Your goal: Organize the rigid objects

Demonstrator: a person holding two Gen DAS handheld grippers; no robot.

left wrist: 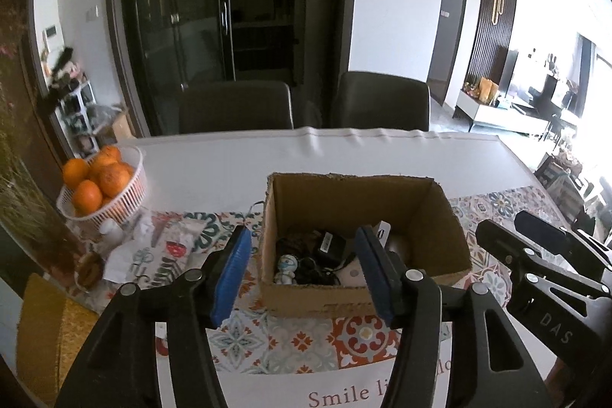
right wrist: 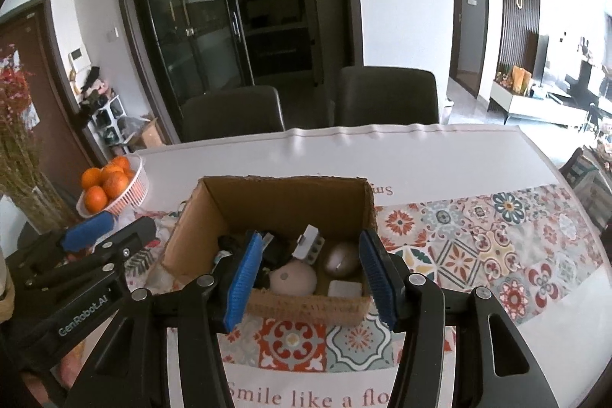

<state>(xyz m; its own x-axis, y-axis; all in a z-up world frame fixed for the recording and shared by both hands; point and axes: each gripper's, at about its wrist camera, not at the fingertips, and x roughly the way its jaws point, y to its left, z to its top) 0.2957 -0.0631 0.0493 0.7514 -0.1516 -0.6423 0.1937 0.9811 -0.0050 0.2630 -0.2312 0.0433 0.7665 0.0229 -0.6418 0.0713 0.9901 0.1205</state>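
Both grippers, left (left wrist: 304, 274) and right (right wrist: 308, 274), hang released and empty before a cardboard box (right wrist: 267, 217) on the counter (right wrist: 478, 159); inside, directly ahead, a smooth, hard, likely slippery computer mouse (right wrist: 341, 258), best pinched across its sides

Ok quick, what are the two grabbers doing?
Left gripper: open, holding nothing.
Right gripper: open, holding nothing.

The printed motto (right wrist: 306, 396) on the tablecloth is cut off by the picture's bottom edge. The right claw's fingers (right wrist: 244, 278) hide part of the black cables (right wrist: 275, 255) in the cardboard box (right wrist: 306, 308).
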